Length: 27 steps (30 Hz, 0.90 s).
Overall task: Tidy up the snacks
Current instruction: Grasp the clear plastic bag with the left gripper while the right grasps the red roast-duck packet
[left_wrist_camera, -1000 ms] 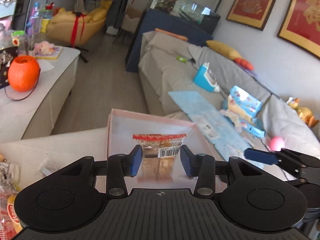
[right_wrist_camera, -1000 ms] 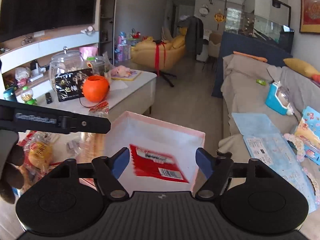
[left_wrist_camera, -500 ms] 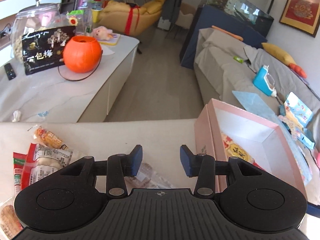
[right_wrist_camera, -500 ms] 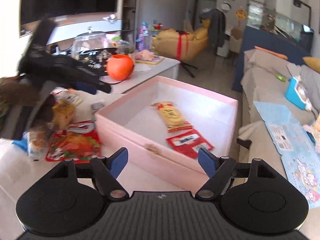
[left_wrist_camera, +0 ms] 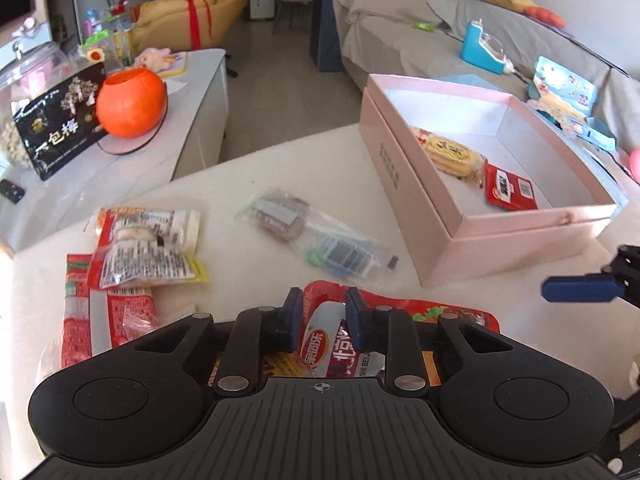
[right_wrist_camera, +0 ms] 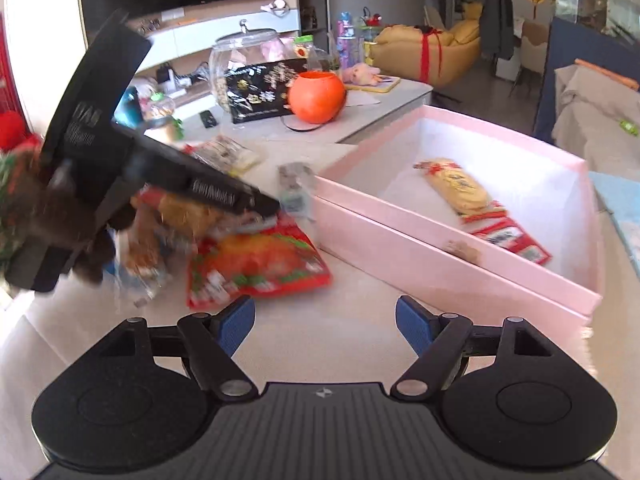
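Table [left_wrist_camera: 256, 168]: pale top carrying the box and the loose snacks; a second white counter stands behind it.
Pink box [left_wrist_camera: 404, 184]: open, rectangular, on the table's far right part; white inside.
Box contents: one yellow biscuit pack [left_wrist_camera: 450, 154] and one small red packet [left_wrist_camera: 510, 192], touching end to end along the near wall.
Left gripper [left_wrist_camera: 323, 312]: tilted down over the near table edge; blue pads drawn close together, nipping the upper edge of the red snack bag.
Red snack bag [left_wrist_camera: 400, 316]: large, printed with white lettering; flat on the table just before the box, partly hidden under the left gripper.
Right gripper [right_wrist_camera: 325, 322]: jaws spread wide, nothing between them, only bare table below; it sits near the box's front wall. One blue finger [left_wrist_camera: 580, 289] shows at the right edge of the left wrist view.
Loose snacks, left: a red-and-white stack [left_wrist_camera: 132, 256] of several overlapping packets.
Loose snacks, centre: clear pack [left_wrist_camera: 280, 220] with a brown round cake, and a clear sachet [left_wrist_camera: 344, 256] with a barcode just beside it.
Counter items: orange pumpkin bucket [left_wrist_camera: 130, 102], black printed bag [left_wrist_camera: 60, 128], glass jar [right_wrist_camera: 248, 54].
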Motion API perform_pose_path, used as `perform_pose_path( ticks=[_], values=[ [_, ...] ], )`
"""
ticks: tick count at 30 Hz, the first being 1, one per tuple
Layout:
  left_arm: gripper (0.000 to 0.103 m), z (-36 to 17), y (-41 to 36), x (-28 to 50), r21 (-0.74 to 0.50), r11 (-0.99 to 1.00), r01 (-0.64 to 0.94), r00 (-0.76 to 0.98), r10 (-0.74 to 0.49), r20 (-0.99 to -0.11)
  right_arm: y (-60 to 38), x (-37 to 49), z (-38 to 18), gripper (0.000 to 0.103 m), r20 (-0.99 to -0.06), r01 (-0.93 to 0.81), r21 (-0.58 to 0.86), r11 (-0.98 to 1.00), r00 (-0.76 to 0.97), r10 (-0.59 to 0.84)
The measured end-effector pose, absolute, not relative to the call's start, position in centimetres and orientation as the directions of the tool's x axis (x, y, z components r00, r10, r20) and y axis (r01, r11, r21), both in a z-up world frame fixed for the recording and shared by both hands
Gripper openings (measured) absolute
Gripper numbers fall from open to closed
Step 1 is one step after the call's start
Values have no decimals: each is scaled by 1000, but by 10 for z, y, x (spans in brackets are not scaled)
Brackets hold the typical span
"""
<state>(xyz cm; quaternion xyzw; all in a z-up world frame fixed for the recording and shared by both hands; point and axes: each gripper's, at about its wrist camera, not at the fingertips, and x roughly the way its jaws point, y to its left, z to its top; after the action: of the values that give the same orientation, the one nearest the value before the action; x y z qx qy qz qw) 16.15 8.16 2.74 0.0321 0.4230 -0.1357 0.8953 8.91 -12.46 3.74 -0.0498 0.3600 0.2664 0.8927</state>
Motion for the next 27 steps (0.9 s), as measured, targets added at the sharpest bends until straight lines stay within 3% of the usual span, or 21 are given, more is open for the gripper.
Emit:
perform_pose_path(
  ticks=[3, 8, 13, 17, 19, 21, 22, 23, 27],
  values=[
    [27, 35, 98, 147, -105, 968, 227, 622, -227, -750, -100, 97, 40, 80, -657, -551, 122, 826, 579, 483],
    [28, 56, 136, 129, -292, 947, 133, 683, -301, -665, -54, 121, 28, 82, -684, -605, 100, 790, 535, 496],
    [28, 68, 150, 106, -299, 948, 107, 722, -281, -633, -28, 140, 12, 94, -704, -651, 101, 753, 488, 516],
    [28, 70, 153, 96, -292, 951, 97, 732, -267, -627, -30, 133, 11, 95, -719, -669, 93, 737, 467, 515],
    [28, 67, 152, 97, -298, 949, 100, 726, -274, -631, -36, 120, 14, 91, -733, -687, 69, 723, 457, 504],
    [28, 63, 146, 101, -304, 947, 105, 717, -284, -636, -48, 104, 18, 82, -731, -694, 34, 719, 473, 492],
    [28, 61, 142, 104, -308, 945, 110, 713, -291, -638, -56, 100, 20, 71, -730, -688, 47, 724, 472, 495],
    [28, 60, 137, 108, -312, 943, 115, 708, -298, -640, -65, 96, 23, 66, -732, -678, 66, 733, 466, 497],
    [28, 57, 113, 134, -330, 936, 123, 692, -319, -648, -101, 84, 26, 65, -729, -571, 41, 820, 544, 415]
  ],
)
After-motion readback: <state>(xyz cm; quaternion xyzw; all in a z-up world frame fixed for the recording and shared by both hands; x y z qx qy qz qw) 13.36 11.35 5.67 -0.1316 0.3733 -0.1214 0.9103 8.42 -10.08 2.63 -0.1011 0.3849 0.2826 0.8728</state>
